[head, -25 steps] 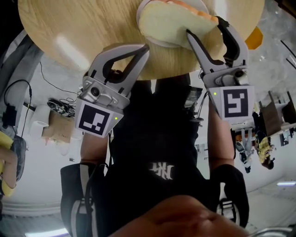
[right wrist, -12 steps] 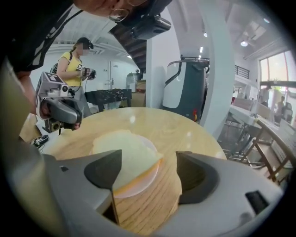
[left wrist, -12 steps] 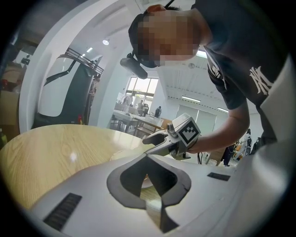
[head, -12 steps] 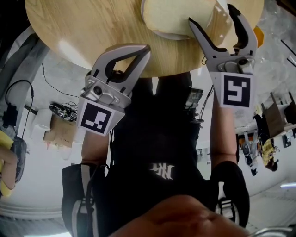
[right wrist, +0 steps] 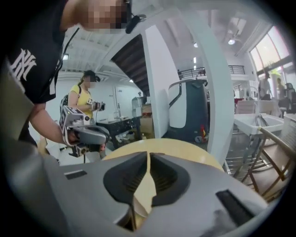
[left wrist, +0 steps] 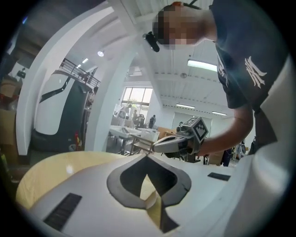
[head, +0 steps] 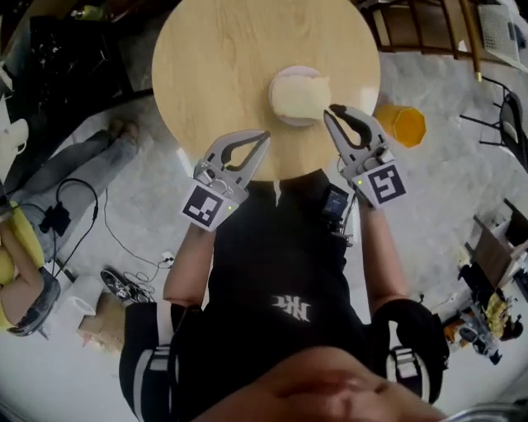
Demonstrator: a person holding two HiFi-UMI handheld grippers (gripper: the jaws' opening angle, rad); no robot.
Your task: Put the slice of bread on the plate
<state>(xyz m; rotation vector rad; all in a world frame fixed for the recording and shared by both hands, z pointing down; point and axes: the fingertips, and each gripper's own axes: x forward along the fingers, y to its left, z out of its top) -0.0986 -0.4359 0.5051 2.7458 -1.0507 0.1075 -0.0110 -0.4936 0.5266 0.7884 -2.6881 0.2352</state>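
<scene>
A pale slice of bread [head: 302, 97] lies on a small round plate [head: 277, 84] near the front of the round wooden table [head: 214, 66]. My right gripper [head: 328, 110] hovers just right of the plate. Its jaws have just been closing and now meet with nothing between them [right wrist: 148, 153]. My left gripper [head: 265, 134] is shut and empty over the table's near edge, left of the plate; its tips touch [left wrist: 147, 156]. Each gripper view shows the other gripper across the tabletop: the right one [left wrist: 180, 141] and the left one [right wrist: 85, 134].
An orange container [head: 402, 124] stands on the floor right of the table. Wooden chairs [head: 429, 25] are at the back right. A person in yellow [head: 18, 251] sits at the left, with cables [head: 78, 222] and shoes [head: 124, 284] on the floor.
Both grippers lifted up and back from the table. The right jaws, which were around the bread, spread wide and then came together empty. The bread stayed on the plate.
</scene>
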